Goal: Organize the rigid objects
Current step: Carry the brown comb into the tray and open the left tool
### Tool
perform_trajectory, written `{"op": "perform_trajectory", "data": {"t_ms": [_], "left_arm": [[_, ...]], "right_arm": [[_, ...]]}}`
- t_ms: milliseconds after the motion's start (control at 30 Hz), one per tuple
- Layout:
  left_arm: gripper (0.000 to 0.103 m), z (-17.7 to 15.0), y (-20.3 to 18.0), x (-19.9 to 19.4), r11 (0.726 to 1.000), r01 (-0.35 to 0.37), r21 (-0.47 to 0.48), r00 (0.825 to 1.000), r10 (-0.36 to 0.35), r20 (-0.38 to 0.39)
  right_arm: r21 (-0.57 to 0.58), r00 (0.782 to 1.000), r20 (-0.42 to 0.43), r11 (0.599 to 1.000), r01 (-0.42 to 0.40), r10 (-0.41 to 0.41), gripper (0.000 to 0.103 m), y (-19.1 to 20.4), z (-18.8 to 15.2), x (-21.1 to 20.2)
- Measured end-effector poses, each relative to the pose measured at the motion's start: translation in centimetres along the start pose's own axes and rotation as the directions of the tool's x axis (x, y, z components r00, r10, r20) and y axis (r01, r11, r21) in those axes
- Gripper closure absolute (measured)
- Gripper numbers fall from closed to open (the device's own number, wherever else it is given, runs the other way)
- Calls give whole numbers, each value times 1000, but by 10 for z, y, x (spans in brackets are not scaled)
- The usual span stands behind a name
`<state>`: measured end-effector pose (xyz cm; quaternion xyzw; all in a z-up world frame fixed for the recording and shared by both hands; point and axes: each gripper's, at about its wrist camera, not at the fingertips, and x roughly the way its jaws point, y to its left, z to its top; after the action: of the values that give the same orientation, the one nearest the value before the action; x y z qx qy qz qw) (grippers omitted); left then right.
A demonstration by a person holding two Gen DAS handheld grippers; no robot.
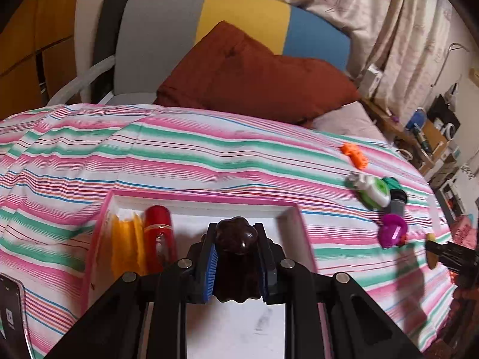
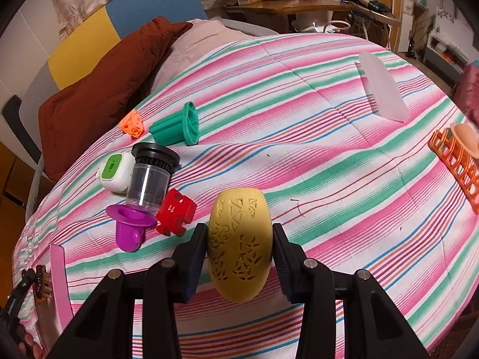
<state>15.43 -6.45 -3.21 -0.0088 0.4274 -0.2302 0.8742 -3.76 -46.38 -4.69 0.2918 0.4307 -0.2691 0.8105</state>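
Observation:
My left gripper (image 1: 236, 239) is shut on a dark brown glossy figure (image 1: 237, 257) and holds it over a pink-rimmed white tray (image 1: 206, 202). In the tray's left end lie a yellow spool (image 1: 125, 248) and a red piece (image 1: 158, 233). My right gripper (image 2: 239, 233) is shut on a yellow carved egg-shaped shell (image 2: 239, 245) above the striped bedspread (image 2: 329, 155). To its left lie a red block (image 2: 175, 214), a purple cap (image 2: 130, 224), a clear cylinder with black lid (image 2: 149, 176), a white-green box (image 2: 115, 172), a green ribbed cup (image 2: 176, 125) and an orange lattice piece (image 2: 132, 123).
A brown pillow (image 1: 254, 74) and a grey, yellow and blue headboard (image 1: 239, 15) lie beyond the tray. A frosted plastic lid (image 2: 383, 86) and an orange rack (image 2: 455, 161) sit at the right of the bed. A phone (image 1: 10, 308) lies at the left. A cluttered table (image 2: 299, 6) stands behind.

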Motion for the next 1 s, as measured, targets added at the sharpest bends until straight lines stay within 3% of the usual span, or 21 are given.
{"op": "perform_trajectory", "data": {"t_ms": [267, 567, 700, 1000], "left_arm": [[82, 1, 1, 3, 999, -12, 32, 1000, 11, 29], [77, -10, 2, -18, 999, -9, 48, 999, 8, 38], [76, -16, 6, -30, 999, -2, 44, 999, 0, 48], [75, -47, 11, -64, 998, 2, 62, 998, -7, 66]], "right_arm": [[-29, 997, 59, 999, -40, 42, 60, 11, 0, -12], [-165, 984, 141, 982, -86, 110, 60, 52, -15, -32], [-250, 976, 142, 960, -125, 164, 60, 78, -28, -38], [-425, 956, 59, 874, -236, 287, 60, 150, -76, -49]]}}
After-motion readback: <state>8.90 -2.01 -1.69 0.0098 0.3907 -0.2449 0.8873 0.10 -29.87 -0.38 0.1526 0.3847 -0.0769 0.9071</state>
